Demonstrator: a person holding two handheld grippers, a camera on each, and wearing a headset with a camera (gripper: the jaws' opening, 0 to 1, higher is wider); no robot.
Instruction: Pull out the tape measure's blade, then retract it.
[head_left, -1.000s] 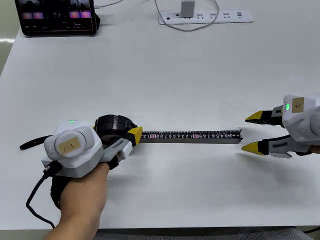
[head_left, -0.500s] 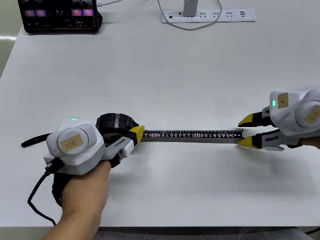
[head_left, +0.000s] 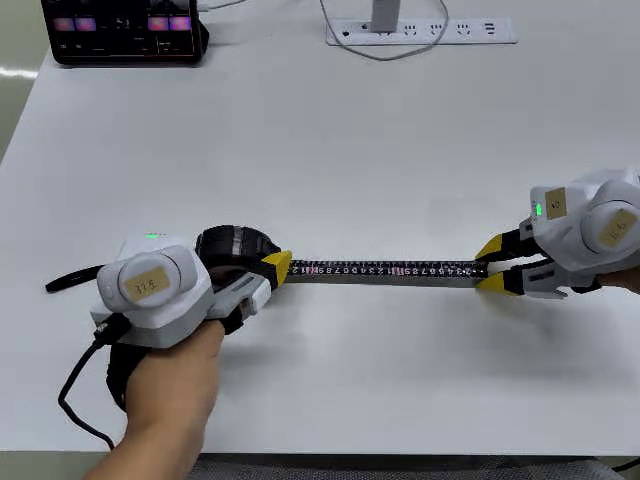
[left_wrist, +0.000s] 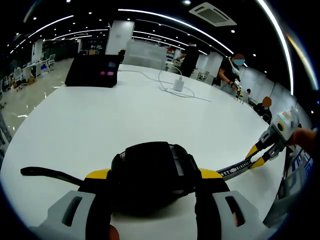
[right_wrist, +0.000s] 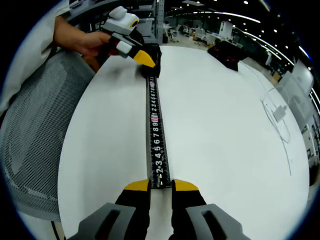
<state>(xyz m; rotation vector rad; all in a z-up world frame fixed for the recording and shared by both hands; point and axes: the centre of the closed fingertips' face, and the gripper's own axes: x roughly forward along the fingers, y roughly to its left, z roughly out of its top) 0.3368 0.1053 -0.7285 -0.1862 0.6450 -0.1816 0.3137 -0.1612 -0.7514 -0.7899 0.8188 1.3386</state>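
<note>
Black, rigid tape measure case sits clamped in the left gripper; the right gripper pinches the thin, likely springy blade at its tip.

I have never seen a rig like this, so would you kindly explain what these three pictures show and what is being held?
A person, not a robot, holds a hand-held gripper in each hand. The head view looks down from a headset camera at a white table. The two round pictures come from a camera on each gripper, looking along its jaws. The left hand-held gripper clamps the tape measure. The right hand-held gripper pinches the end of its pulled-out blade, which lies along the table. At the far edge sit a dark screen and a power strip.
</note>
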